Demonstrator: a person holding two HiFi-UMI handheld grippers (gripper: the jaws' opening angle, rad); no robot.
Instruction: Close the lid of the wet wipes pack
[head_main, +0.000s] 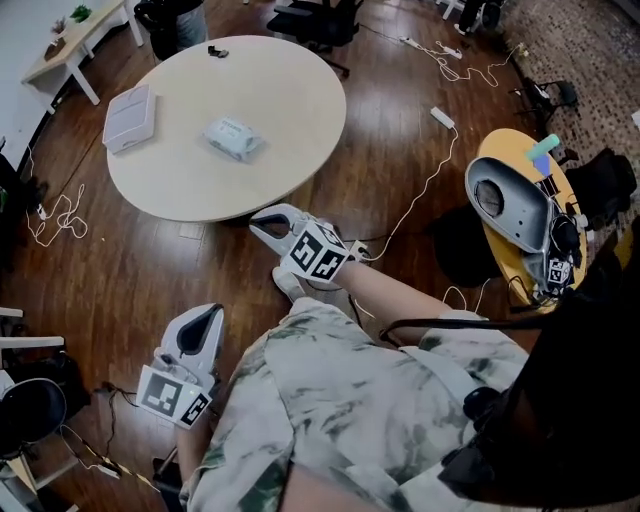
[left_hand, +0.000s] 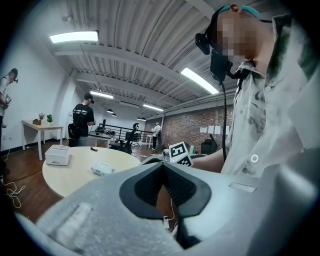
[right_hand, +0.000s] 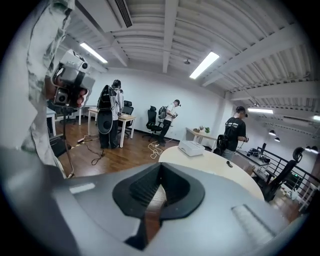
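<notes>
Head view: wipes pack (head_main: 233, 137) lies near the middle of the round table (head_main: 300, 90). I hold left gripper (head_main: 212, 314) and right gripper (head_main: 258, 223) off its near edge, fingers together, empty.

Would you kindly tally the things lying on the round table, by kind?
White box: 1
Wet wipes pack: 1
Small dark object: 1
Total: 3
</notes>
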